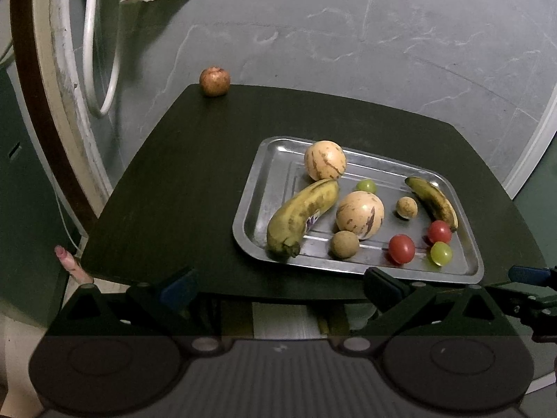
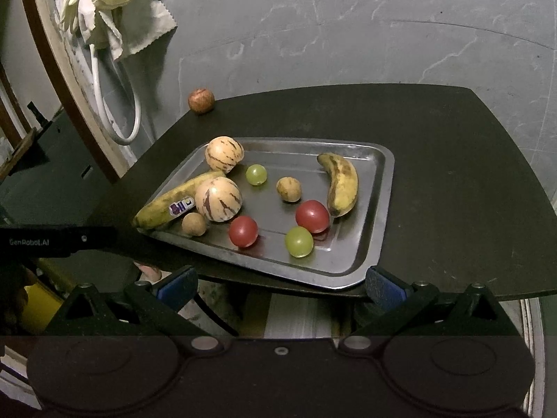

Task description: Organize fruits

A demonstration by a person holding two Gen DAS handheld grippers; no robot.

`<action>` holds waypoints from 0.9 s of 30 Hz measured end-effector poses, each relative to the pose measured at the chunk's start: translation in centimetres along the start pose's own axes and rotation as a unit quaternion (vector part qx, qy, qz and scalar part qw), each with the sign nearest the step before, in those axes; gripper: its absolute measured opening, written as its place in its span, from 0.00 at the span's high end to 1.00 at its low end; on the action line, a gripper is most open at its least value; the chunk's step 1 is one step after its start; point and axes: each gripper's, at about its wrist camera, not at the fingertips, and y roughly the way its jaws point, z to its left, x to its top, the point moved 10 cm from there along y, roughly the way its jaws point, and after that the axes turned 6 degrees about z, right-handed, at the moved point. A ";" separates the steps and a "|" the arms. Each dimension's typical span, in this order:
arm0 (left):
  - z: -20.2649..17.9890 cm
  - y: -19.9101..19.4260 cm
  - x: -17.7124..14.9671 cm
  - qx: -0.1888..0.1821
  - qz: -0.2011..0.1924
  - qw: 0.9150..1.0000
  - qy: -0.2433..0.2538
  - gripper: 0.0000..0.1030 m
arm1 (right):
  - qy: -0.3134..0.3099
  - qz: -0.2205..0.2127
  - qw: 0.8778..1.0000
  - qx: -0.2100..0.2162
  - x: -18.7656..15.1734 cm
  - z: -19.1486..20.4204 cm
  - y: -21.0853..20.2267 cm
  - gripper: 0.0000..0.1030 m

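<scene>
I see both claws, left [image 1: 278, 287] and right [image 2: 280, 285], spread empty; apple [image 1: 214, 81] alone at eleven o'clock beyond the fruit tray [image 1: 271, 160].

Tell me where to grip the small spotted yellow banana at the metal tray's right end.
Grip the small spotted yellow banana across its thick middle, from above. It lies flat, clear of the red tomato and metal tray wall, so fingers probably fit either side.

Ten fruits [image 2: 218, 199] on steel tray [image 2: 377, 188]; apple [image 2: 201, 100] at table corner.
</scene>
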 end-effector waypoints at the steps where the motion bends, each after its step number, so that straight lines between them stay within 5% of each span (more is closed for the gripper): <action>1: 0.0 0.0 0.0 0.000 -0.001 1.000 0.000 0.01 | 0.000 0.000 1.000 0.000 0.0 0.0 0.0 0.01; 27: 0.1 -0.1 0.3 -0.001 -0.003 1.000 0.002 0.01 | 0.000 0.002 1.000 0.001 0.5 0.3 0.0 0.01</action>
